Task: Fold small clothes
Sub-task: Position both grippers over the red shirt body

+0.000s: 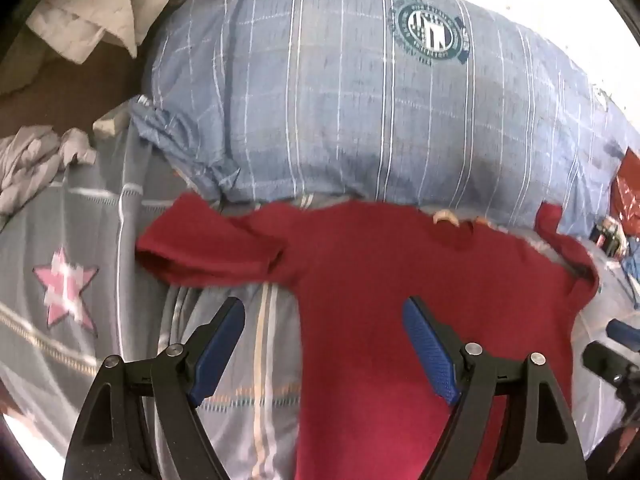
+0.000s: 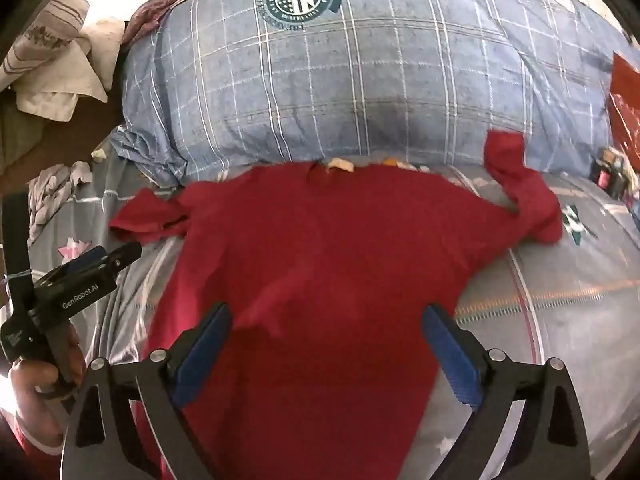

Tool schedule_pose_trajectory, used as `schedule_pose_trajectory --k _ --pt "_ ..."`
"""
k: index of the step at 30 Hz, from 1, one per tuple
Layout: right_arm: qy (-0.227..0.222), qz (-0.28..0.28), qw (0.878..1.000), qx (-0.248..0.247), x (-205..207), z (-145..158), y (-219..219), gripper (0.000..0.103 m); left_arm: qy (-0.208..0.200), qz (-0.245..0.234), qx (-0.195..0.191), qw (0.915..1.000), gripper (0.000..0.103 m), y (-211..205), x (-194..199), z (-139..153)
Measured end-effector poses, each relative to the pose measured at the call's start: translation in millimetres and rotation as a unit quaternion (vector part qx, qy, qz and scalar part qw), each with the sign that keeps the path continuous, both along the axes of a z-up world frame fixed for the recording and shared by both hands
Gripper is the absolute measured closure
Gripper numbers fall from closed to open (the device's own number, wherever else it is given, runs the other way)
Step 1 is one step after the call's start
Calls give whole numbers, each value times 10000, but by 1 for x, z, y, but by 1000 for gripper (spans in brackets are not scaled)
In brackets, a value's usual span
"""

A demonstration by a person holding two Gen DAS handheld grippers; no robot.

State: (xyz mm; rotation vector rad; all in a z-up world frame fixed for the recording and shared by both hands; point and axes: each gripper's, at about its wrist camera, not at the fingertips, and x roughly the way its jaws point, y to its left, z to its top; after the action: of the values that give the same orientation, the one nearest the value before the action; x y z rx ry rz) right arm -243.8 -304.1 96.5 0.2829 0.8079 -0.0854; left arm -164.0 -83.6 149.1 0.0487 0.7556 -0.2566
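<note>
A small red T-shirt [image 1: 400, 288] lies spread flat on the grey bed cover, collar toward the pillow; it also shows in the right wrist view [image 2: 320, 264]. Its left sleeve [image 1: 208, 248] lies flat. Its right sleeve [image 2: 520, 184] is twisted up against the pillow. My left gripper [image 1: 324, 320] is open and empty above the shirt's left side. My right gripper [image 2: 326, 328] is open and empty above the shirt's lower middle. The left gripper also shows in the right wrist view [image 2: 108, 260], held in a hand.
A large blue plaid pillow [image 1: 340, 112] with a round emblem lies just behind the shirt. The grey bed cover [image 1: 68, 248] has a pink star. Crumpled white cloths [image 1: 84, 16] and grey cloth [image 1: 36, 160] lie at the left. Red packaging [image 2: 624, 100] sits at the right.
</note>
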Motion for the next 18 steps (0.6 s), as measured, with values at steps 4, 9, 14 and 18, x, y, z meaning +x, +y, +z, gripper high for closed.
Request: schedule_pose_trajectory --k 4,9,14,18 --pt "-176 -17 9998 -70 17 5 5 6 8 15 171 9999 22 -3 20 -8" --pt "-173 -43 9997 -184 47 8 15 6 -62 13 49 10000 22 -10 29 -25" --pt "-229 10 9991 -345 62 -2 26 6 138 2 -60 9999 22 -12 54 -37" --pt "-310 -2 9992 -261 70 -8 26 6 93 107 44 9999 22 -14 69 -48"
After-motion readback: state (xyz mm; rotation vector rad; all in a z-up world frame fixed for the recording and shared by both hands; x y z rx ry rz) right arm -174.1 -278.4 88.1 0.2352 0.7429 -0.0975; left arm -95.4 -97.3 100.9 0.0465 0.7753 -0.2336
